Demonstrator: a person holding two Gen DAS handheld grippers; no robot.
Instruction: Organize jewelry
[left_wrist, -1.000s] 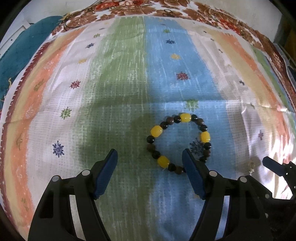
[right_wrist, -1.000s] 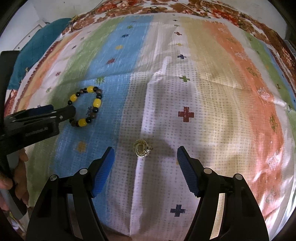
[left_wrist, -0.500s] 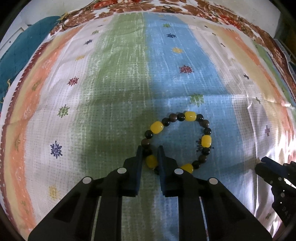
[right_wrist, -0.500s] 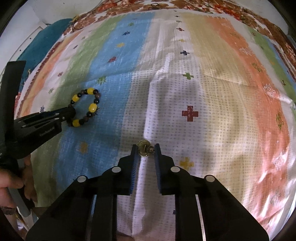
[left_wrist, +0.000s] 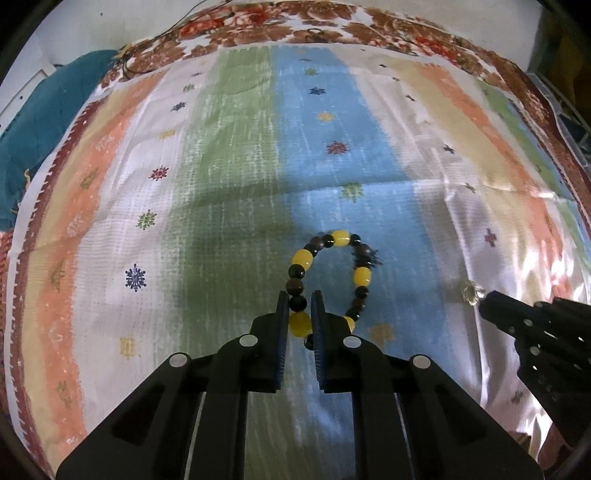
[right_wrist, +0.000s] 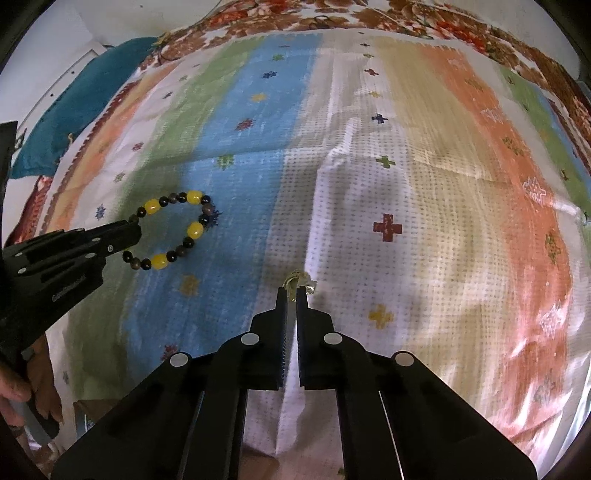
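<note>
- Jewelry here means two pieces on a striped, patterned cloth: a beaded bracelet of yellow and dark beads on the blue stripe, and a small gold-coloured ring on the white dotted stripe, well apart from it.
- Left gripper has its fingers clamped on the near side of the bracelet, a dark bead and a yellow one caught between the blue pads; the rest of the loop trails away from them, and blur leaves it unclear whether it touches the cloth.
- Right gripper has its fingers pressed together on the ring, which sticks out just past the tips.
- Both pairs of fingers have just been closing, each with its piece between them.
- Judged step: lifting both pieces clear. To do it well, raise the bracelet straight and slowly so the loop hangs free and does not swing or snag the weave; keep the squeeze steady, since round beads may roll out.
- With the ring, only a sliver seems caught, so lift gently and avoid twisting; watch that no cloth is pinched up with it.
- Hard to make out: the ring's shape is tiny and glary, and how much of it sits inside the pads is hidden.
- No tray or box is in view, so the destination is unknown.
- A person's hand shows, cut off at the right view's left edge.
</note>
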